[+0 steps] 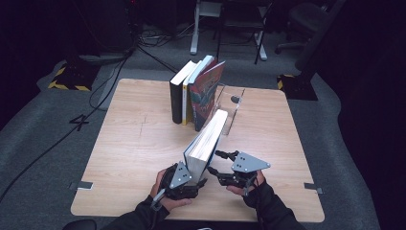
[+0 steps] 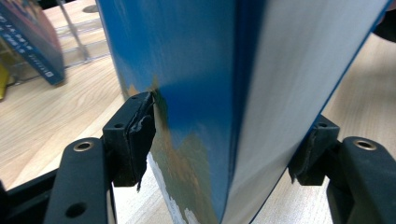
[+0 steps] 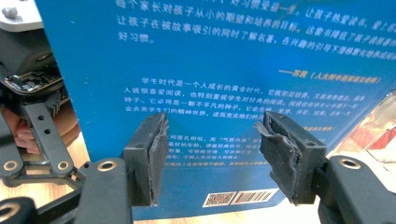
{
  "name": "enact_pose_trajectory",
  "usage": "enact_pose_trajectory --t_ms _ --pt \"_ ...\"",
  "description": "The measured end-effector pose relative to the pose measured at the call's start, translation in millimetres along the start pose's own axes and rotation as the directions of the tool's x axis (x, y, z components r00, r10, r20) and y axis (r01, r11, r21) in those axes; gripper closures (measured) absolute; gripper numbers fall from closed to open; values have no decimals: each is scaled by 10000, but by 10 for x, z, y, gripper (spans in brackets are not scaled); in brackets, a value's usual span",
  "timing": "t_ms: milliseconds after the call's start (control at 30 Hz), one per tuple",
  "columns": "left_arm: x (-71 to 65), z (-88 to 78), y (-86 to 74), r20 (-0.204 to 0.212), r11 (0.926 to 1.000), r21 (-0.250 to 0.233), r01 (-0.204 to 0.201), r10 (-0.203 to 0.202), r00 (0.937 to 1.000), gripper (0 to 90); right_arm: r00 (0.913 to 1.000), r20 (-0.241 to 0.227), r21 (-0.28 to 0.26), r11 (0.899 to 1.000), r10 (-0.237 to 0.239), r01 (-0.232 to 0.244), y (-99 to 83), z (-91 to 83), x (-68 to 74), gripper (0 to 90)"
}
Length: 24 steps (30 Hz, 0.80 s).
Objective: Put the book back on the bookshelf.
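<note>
A thick blue book (image 1: 207, 139) stands tilted on its lower edge near the front of the wooden table (image 1: 134, 143), pages facing me. My left gripper (image 1: 196, 175) grips its near bottom corner. In the left gripper view one pad (image 2: 140, 126) presses the blue cover (image 2: 196, 70) and the other pad (image 2: 310, 151) sits against the far side. My right gripper (image 1: 214, 162) is just right of the book, open. In the right gripper view its jaws (image 3: 212, 149) face the printed back cover (image 3: 210, 60) with nothing between them.
A row of upright books (image 1: 191, 91) stands at the back middle of the table, the last one leaning by a clear acrylic bookend (image 1: 232, 108). Cables (image 1: 105, 91) and chair legs (image 1: 258, 43) lie on the dark floor beyond the table.
</note>
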<state>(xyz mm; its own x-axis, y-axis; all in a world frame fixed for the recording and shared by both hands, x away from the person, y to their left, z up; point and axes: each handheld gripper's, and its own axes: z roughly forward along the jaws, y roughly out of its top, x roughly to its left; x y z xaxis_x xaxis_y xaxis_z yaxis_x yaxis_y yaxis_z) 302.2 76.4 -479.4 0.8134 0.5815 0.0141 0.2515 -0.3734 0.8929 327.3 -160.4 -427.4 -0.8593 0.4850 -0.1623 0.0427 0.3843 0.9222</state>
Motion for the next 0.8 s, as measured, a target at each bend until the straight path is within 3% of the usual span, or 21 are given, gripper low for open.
enact_pose_trajectory --t_ms 133,300,433,500,567,667,800 --pt "45 -26 -4 143 10000 11 -82 82 9999 371 9999 170 127 9999 32 -34 -12 5 -21 404" --pt "163 -116 4 280 9991 362 -235 225 9994 492 9986 522 292 9995 72 -88 -53 -51 -117 380" --pt "277 -170 -14 397 9988 486 -5 -14 9992 557 9975 709 512 9987 31 -67 -78 -97 -185 357" --pt "354 -202 -15 660 9980 637 27 -69 9978 578 9967 815 631 9980 -43 -9 -93 -132 -212 347" --pt "438 -229 -11 1093 9968 791 -68 -19 9940 584 9966 826 761 9971 -67 4 -111 -156 -235 338" --pt "548 -300 -31 1823 9948 940 -404 227 9830 590 9965 837 851 9963 57 -129 -163 -197 -290 329" --pt "592 -368 -61 2360 9927 971 -716 470 9706 590 9973 699 1010 9945 220 -290 -206 -216 -340 321"
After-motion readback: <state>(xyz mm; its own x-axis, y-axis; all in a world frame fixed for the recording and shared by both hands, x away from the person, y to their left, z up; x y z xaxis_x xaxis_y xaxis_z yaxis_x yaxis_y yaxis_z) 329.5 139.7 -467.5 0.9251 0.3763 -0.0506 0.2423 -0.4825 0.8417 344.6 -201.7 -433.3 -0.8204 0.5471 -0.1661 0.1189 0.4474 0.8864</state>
